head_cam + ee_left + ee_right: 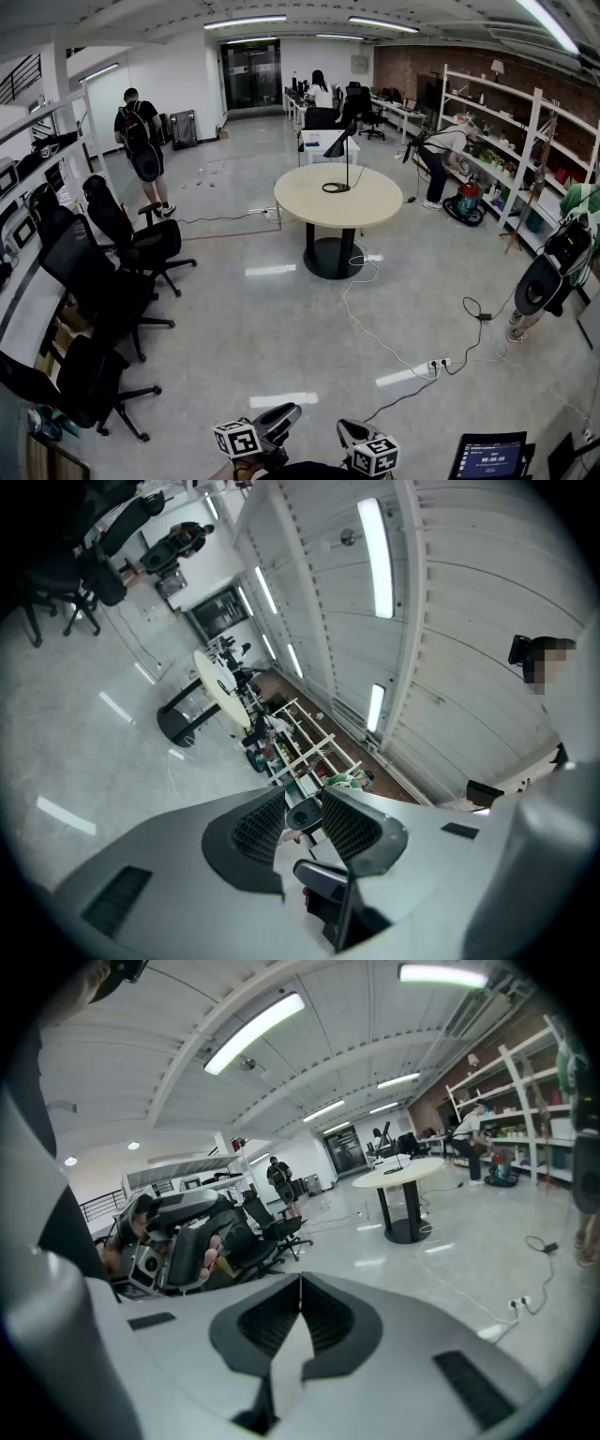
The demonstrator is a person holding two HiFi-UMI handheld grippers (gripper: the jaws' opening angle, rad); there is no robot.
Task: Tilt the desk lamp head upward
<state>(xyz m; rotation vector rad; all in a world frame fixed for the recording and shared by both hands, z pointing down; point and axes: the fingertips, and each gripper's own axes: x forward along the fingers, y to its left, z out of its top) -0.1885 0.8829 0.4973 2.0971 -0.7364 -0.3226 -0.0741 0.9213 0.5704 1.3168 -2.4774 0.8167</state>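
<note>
Hanging well back from the desk lamp (338, 144) standing dead ahead on the table (309, 202): left gripper (303, 797) jaws spread, right gripper (298, 1281) jaws pressed together.

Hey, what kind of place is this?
Probably an open-plan office or lab workspace: black swivel office chairs, a round beige table bearing a black desk lamp, and white shelving along a brick wall.

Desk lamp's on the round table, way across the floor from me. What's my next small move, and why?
Probably a step forward toward the round table. The desk lamp stands on it, far beyond reach of either hand. The left hand-held gripper is open and empty, so it looks ready; the right hand-held gripper is shut. Mind the white cable lying across the floor on the way.
</note>
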